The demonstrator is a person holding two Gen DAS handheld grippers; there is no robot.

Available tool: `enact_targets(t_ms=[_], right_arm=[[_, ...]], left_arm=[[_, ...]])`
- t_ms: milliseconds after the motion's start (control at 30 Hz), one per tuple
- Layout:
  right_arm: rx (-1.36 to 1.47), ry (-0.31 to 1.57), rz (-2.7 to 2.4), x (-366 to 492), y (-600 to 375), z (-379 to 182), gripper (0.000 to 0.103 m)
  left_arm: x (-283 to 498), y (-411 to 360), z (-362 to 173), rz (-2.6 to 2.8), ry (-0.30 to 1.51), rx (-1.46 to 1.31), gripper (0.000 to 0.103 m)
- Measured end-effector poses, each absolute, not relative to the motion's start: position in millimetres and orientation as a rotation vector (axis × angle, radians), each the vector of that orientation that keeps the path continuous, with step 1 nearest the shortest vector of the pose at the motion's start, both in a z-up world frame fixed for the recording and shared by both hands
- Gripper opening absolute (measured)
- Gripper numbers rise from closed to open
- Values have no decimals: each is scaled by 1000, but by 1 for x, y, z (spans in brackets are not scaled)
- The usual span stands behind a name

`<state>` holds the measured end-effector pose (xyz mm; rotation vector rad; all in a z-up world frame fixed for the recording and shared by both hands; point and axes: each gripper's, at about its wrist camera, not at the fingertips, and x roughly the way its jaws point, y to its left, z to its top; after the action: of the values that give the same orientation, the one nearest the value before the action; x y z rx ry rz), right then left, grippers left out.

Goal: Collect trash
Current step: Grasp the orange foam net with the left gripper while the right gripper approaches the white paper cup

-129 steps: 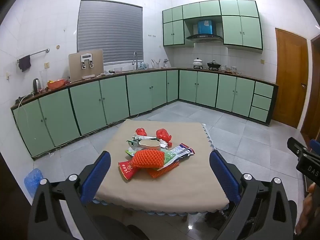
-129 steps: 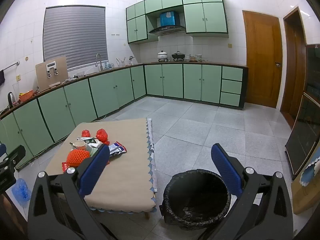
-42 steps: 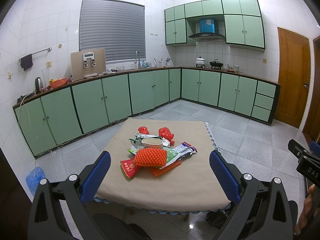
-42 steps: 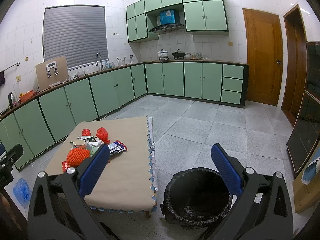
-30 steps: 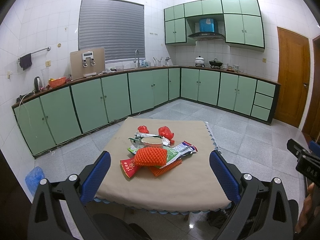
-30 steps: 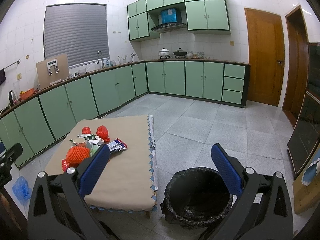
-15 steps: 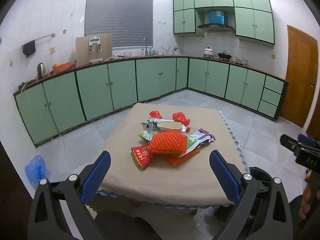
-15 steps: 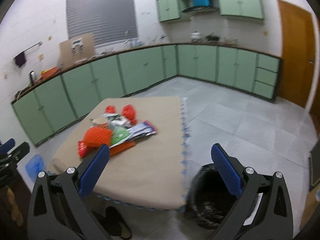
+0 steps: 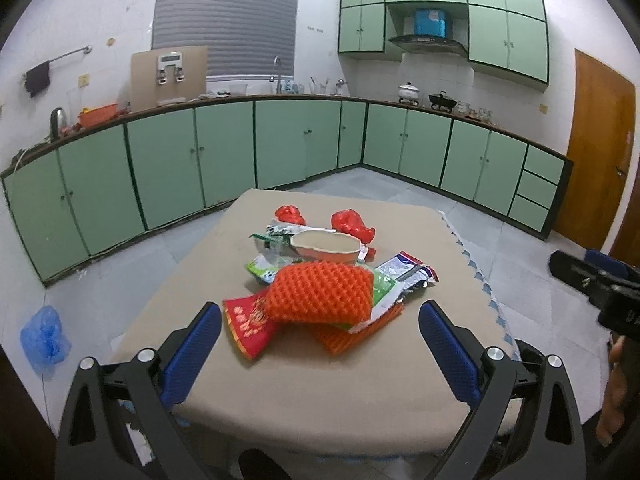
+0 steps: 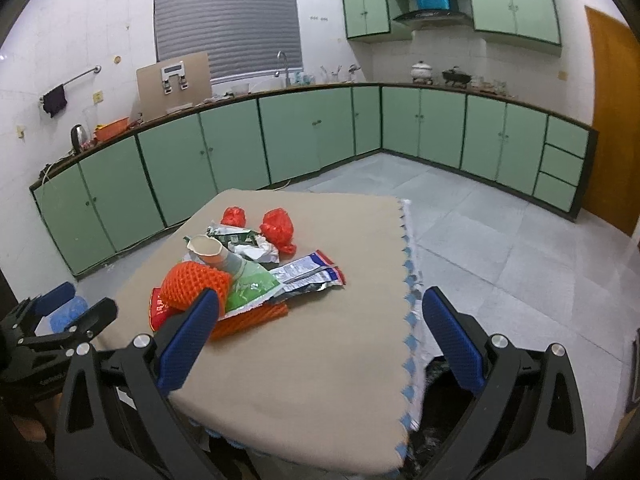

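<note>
Both sets of jaws stand spread wide and empty. The left gripper [image 9: 320, 340] hangs over the near edge of the counter [image 9: 320, 400], its blue pads framing the trash pile; the right gripper [image 10: 320, 332] hovers beside it, further toward the scalloped edge.

The pile sits mid-counter, well apart from every edge. Nearest the left jaws is the orange foam net [image 9: 320, 298], lying on top of a red packet [image 9: 248, 324] and a second net [image 9: 352, 332]. Behind it are a paper cup [image 9: 324, 246] on its side, green wrappers [image 10: 248, 284], a white-and-blue wrapper [image 9: 408, 272] and two red crumpled bits [image 9: 352, 222].

Risks, as I judge them: the pieces overlap, so closing on the top net may drag the packet or wrappers along and spill them off on the way. The net is springy and could slip out of a shallow pinch. Flat wrappers lie flush with the cloth, so the jaws may snag the tablecloth instead. The bin [image 10: 440, 380] is mostly hidden under the cloth's fringe at the right, so a drop could miss it.
</note>
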<state>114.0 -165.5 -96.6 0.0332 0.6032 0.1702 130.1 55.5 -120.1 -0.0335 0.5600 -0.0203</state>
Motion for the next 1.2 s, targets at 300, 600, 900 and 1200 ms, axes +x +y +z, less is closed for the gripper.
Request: enact_targets(t_ms=[300,600,900,1200], right_arm=[[8,630,233,174,-148,-125,98],[12,669,226,193,-156,-142,98],[-11,669,256,196,-139,-146,98],[-7,659,300,195,-111,-142,98]], left_arm=[[178,59,-152,-15,589,-27,97],[219,53,-192,-28,671,-30,97],[232,64,-204,-40,705,-48,50],[210,91,-188,-32,628,-97,12]])
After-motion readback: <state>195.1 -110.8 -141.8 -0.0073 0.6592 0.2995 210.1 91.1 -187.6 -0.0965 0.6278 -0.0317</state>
